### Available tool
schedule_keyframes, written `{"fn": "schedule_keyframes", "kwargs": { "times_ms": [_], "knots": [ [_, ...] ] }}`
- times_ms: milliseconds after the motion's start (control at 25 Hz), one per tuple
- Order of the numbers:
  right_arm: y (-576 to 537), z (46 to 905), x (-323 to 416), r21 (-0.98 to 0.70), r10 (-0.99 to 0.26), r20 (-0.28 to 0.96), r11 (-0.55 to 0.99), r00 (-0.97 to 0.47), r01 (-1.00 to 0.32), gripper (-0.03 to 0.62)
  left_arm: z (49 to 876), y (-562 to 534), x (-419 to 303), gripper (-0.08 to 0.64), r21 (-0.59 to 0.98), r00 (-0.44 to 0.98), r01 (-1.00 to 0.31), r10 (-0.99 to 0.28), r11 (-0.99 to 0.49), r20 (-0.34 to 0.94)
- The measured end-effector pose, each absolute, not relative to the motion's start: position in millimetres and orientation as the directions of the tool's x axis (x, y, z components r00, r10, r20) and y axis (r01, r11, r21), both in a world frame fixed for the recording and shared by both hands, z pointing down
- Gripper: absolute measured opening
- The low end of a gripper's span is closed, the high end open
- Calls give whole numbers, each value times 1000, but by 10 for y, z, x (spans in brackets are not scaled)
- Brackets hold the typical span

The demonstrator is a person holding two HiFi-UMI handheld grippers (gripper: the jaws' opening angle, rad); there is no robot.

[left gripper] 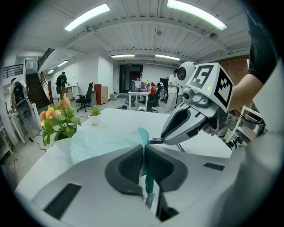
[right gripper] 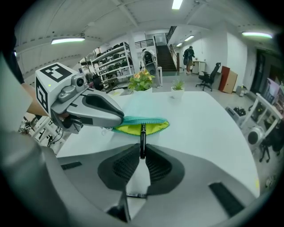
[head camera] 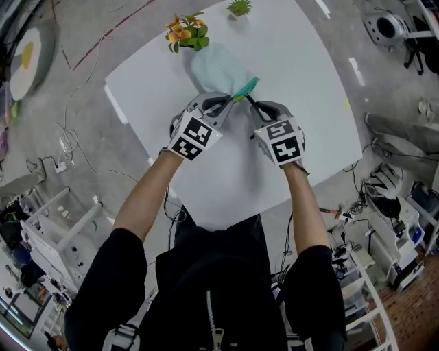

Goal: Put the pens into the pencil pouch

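Note:
A pale teal pencil pouch (head camera: pixel 218 68) lies on the white table (head camera: pixel 302 68), its mouth facing me and showing a yellow-green lining (right gripper: pixel 141 129). My left gripper (head camera: pixel 230 101) is shut on the teal edge of the pouch mouth (left gripper: pixel 143 141) and holds it up. My right gripper (head camera: pixel 252 104) is shut on a black pen (right gripper: pixel 142 141). The pen's tip reaches into the open mouth. In the left gripper view the right gripper (left gripper: pixel 153 141) sits just right of the pouch edge, pen tip against it.
A small pot of orange flowers (head camera: pixel 186 31) stands at the table's far left corner, and a tiny green plant (head camera: pixel 240 7) at the far edge. Cables, shelves and equipment ring the table on the floor.

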State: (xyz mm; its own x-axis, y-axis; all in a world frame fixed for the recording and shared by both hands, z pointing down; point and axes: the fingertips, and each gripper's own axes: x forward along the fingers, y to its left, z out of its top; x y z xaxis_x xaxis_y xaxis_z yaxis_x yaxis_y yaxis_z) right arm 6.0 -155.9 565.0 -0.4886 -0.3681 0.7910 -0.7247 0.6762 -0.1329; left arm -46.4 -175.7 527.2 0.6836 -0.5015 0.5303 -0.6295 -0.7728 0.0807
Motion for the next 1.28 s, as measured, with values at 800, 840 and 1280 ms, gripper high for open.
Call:
{"fn": "schedule_keyframes", "kwargs": {
  "times_ms": [800,840,1280],
  "knots": [
    [-1945,5556,-160,-107,-438,732,683,-522,-723,52,5109,-1783,-456,35,107,711,-629,-514,-770,480],
    [-1959,5542,-167,-100,-447,722,687,-527,-719,52,5086,-1787,-455,35,112,714,-630,-516,-769,473],
    [-2059,5462,-313,-63,-521,632,704,-574,-708,54,4992,-1818,-502,34,201,750,-621,-499,-758,434]
  ]
}}
